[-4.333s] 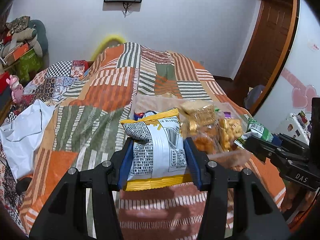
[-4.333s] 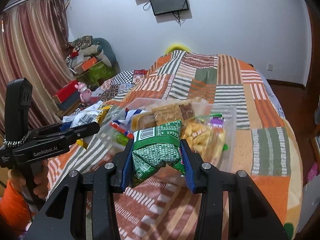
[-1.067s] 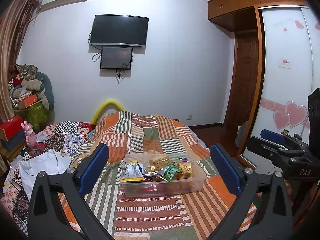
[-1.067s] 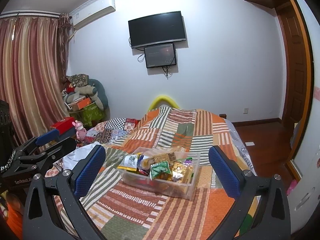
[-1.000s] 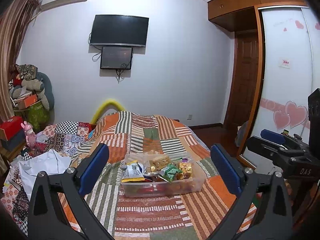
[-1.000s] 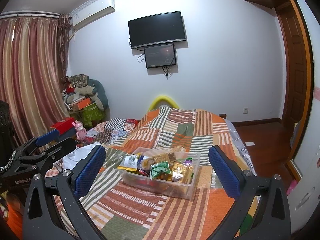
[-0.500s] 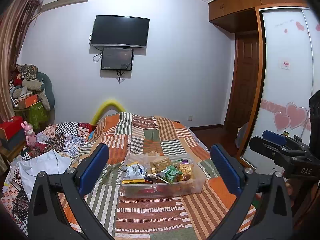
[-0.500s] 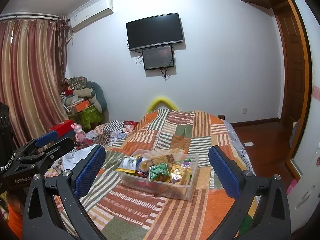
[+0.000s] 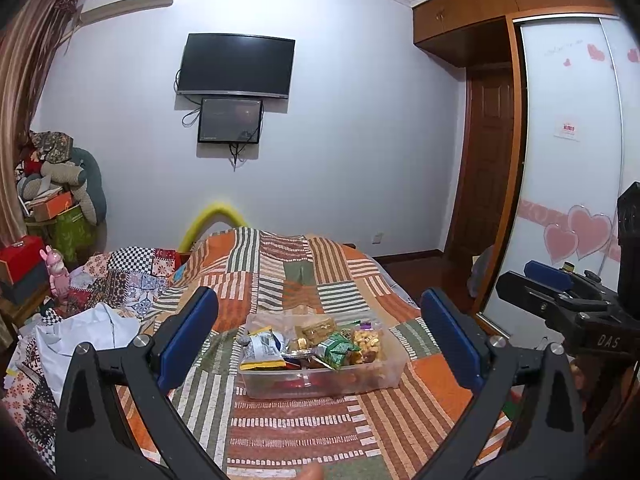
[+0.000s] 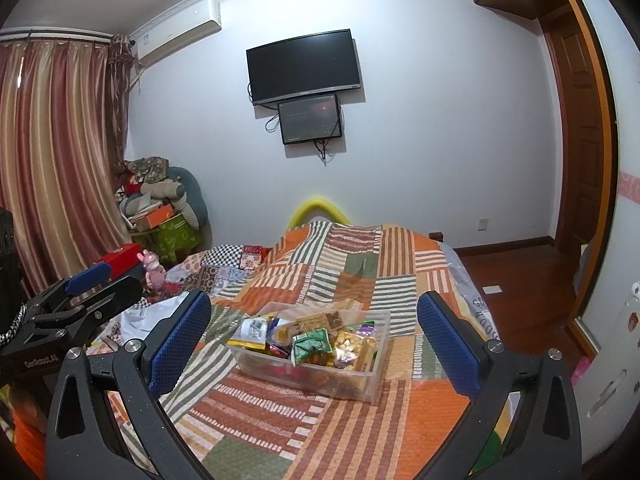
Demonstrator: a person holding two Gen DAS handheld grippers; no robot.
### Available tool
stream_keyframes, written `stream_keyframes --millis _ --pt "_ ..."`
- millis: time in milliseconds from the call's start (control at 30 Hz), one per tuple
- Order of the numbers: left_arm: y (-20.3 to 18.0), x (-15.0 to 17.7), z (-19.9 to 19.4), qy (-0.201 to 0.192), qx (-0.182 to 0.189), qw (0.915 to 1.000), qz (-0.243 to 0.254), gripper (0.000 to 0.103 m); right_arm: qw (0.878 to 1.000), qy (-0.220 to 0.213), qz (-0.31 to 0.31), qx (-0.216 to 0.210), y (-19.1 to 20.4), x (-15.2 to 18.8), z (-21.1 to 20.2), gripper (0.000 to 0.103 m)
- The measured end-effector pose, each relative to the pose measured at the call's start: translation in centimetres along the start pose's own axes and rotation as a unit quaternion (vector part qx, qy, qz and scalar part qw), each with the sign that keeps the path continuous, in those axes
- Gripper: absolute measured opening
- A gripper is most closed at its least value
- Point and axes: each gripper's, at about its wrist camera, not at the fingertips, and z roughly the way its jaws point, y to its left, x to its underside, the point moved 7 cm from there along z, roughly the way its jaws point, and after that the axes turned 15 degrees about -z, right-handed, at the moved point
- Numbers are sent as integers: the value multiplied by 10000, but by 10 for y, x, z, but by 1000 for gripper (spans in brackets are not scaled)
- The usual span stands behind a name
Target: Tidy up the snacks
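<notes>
The left hand-held gripper (image 9: 319, 334) is spread wide with nothing between its blue pads (image 9: 188, 334), held back from the bed; the right hand-held gripper (image 10: 313, 336) is likewise wide apart and holds nothing. In the left wrist view the right one also shows at 3 o'clock, and in the right wrist view the left one shows at 9 o'clock.

Straight ahead, at 12 o'clock between each pair of fingers, a clear plastic bin (image 9: 384, 376) sits on the patchwork quilt (image 9: 288, 432) of the bed, well apart from both hand-held grippers. It is filled with snacks: a white and yellow bag (image 9: 262, 354) at its 9 o'clock end, a green bag (image 9: 334, 350) near the middle, a pack of yellow puffs (image 9: 366, 340) at its 3 o'clock end, and a brown biscuit pack (image 9: 316, 326) toward the far wall. Red wrappers (image 9: 296, 382) show through the near wall, too unclear to tell more.

Beyond the bed at 12 o'clock, a television (image 9: 236, 66) hangs on the wall with a smaller screen (image 9: 230, 120) below it
</notes>
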Motion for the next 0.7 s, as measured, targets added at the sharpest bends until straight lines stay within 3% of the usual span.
stream_keyframes --millis 700 --pt "-1 3 1 48 83 10000 11 103 10000 -53 -37 39 0 -2 -1 103"
